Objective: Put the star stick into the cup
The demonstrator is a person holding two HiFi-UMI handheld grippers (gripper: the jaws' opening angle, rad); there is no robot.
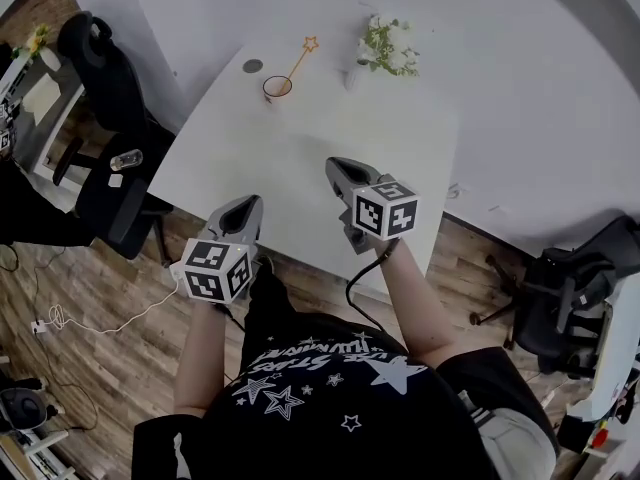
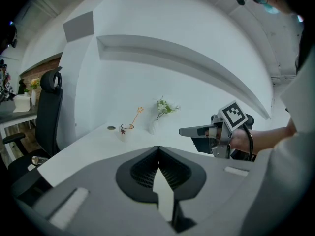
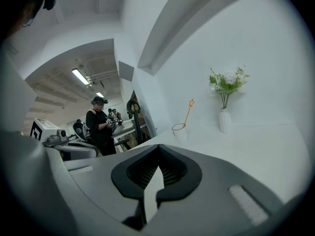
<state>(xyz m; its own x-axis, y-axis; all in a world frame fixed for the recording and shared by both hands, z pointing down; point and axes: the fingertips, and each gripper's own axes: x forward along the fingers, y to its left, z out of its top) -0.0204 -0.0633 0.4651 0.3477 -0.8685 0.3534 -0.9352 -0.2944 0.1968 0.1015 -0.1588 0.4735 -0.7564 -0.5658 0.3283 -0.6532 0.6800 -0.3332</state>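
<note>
Stick [image 1: 300, 60] is standing in cup [image 1: 277, 88] at far end of table [image 1: 300, 158]. Shaft is leaning up & to the right against the rim, star end sticking out well above it. Cup is sitting upright, w/ a small dark disc [image 1: 252, 66] just beside it on the left & a vase of flowers [image 1: 385, 46] near on the right. Both gripper views are showing the same: stick rising out of cup, vase next to it.

L gripper [image 1: 243, 211] is hovering at near table edge, by the person's body. Its jaws are pressed together at the tips w/ nothing btwn them; only bare tabletop is showing past them in its own view. R gripper [image 1: 338, 171] is hovering over near part of table, a bit further fwd than L. Its jaws are likewise closed on nothing. Both are well apart from cup & neither is touching stick.

Progress, as judged: placing is looking done, since stick is already in cup & no gripper is holding anything. Nothing obvious is remaining beyond keeping both grippers clear. One caveat: stick is resting at a slant & cup is looking small & light, so a knock could tip the lot. Can't tell how deep the shaft is sitting.

Bkgd: office chair [image 1: 100, 78] left of table; another person [image 3: 101, 127] is standing far off in R gripper view.
</note>
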